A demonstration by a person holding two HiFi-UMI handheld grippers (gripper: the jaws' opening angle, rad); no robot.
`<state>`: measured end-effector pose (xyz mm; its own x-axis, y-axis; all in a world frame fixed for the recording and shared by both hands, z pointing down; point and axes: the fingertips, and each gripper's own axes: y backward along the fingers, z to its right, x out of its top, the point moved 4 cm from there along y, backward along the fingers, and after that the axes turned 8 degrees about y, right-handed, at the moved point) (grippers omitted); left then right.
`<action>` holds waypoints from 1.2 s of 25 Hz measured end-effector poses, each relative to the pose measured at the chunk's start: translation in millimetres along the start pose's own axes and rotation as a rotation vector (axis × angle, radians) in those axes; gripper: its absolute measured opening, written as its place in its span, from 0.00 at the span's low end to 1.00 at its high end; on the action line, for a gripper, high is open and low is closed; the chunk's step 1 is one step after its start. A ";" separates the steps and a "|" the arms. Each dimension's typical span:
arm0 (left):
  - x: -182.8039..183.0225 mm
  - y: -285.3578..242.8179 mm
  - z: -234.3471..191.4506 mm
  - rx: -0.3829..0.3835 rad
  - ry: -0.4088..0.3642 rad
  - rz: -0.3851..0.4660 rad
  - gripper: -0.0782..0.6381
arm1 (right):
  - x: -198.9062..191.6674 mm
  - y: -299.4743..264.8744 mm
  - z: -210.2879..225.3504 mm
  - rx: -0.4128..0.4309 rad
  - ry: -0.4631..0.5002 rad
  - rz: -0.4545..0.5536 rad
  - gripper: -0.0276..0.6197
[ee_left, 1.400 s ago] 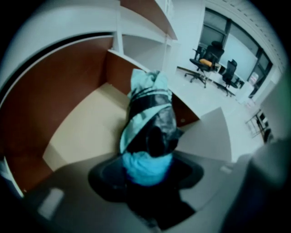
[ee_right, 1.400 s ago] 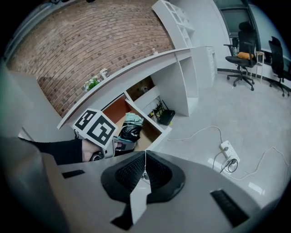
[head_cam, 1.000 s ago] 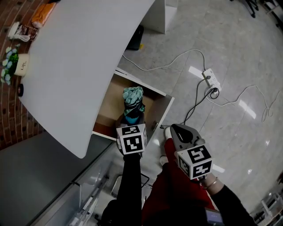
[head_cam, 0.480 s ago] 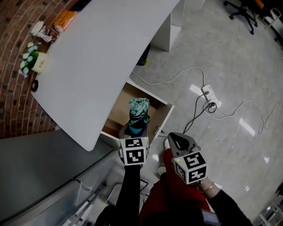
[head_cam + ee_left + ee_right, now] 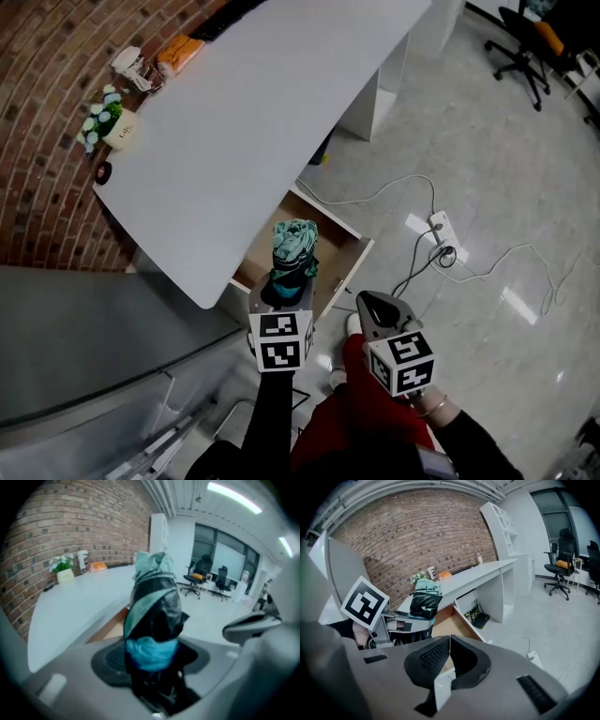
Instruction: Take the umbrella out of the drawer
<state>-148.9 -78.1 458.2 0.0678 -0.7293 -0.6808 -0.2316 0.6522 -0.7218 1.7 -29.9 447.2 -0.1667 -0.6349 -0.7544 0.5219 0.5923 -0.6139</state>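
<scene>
Gripping the folded teal-and-black umbrella (image 5: 293,246), the left gripper (image 5: 281,298) holds it upright above the open drawer (image 5: 349,255), whose wooden floor shows. The right gripper (image 5: 370,305), near right, has jaws together, empty. Print on the far-left flowerpot (image 5: 122,131) is too small to read

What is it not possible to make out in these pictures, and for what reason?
- Umbrella: left gripper view, its lower end and handle are dark and blurred inside the left claw.
- Drawer: head view, the umbrella and claw cover part of its bottom.
- Packets on the desk: head view, too small to name.
- Chair: head view, cut off by the top edge.
</scene>
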 end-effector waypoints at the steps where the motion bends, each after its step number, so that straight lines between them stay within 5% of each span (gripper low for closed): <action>1: 2.6 6.7 0.4 -0.001 0.004 0.012 0.46 | 2.0 2.7 -1.9 0.001 0.003 0.005 0.05; 30: 15.1 207.7 -30.4 0.064 0.162 0.322 0.46 | 80.2 71.0 -87.0 0.068 0.204 0.188 0.05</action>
<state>-225.6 40.1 301.7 -0.1544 -0.5046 -0.8494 -0.1541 0.8615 -0.4838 -47.4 4.3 322.9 -0.2233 -0.4002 -0.8888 0.6133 0.6510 -0.4473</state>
